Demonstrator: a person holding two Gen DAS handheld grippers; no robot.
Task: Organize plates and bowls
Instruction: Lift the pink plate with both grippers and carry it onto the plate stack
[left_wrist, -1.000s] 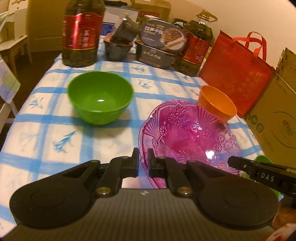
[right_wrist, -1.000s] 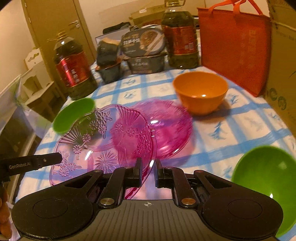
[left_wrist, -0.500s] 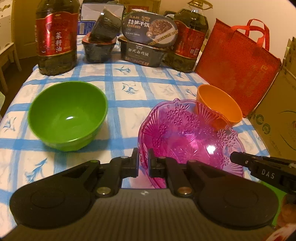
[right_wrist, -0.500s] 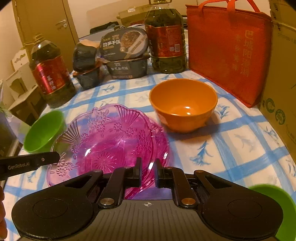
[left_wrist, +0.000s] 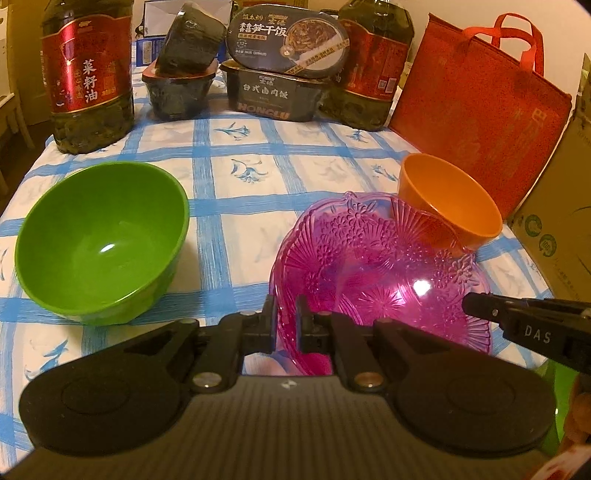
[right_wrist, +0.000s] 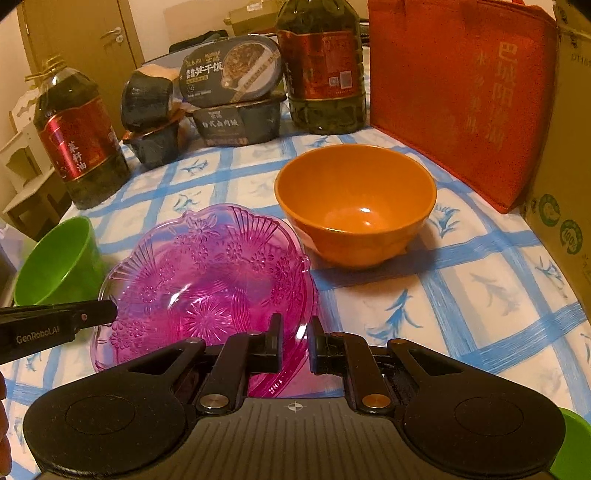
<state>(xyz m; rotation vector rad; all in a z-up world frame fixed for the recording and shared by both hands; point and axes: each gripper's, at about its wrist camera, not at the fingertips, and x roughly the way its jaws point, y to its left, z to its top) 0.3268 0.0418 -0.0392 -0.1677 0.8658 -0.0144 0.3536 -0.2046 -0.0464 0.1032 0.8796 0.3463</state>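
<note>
Two grippers clamp one pink plate (left_wrist: 384, 284) from opposite sides: the left gripper (left_wrist: 286, 325) pinches its near-left rim, while the right gripper (right_wrist: 295, 345) closes its jaws on the near-right rim. In the left view the right gripper's tip enters from the right beside the plate; in the right view the left gripper's tip enters from the left at the plate's edge. The plate, pressed with flower and fan patterns, sits over the checked tablecloth (left_wrist: 236, 173) toward the near edge of the tabletop; a second pink rim shows just under it, though whether the upper plate rests on it or is held clear cannot be told.

An orange bowl (right_wrist: 356, 205) stands upright just behind the plate, close to the right edge. A green bowl (left_wrist: 101, 242) stands apart to the left, near the left edge. Another green rim (right_wrist: 570, 450) peeks in at the near right corner.

Along the far edge stand two oil jugs (left_wrist: 86, 74), stacked meal boxes (left_wrist: 284, 62) between them, and a red bag (right_wrist: 461, 96) at the far right beside a carton (left_wrist: 561, 210).
</note>
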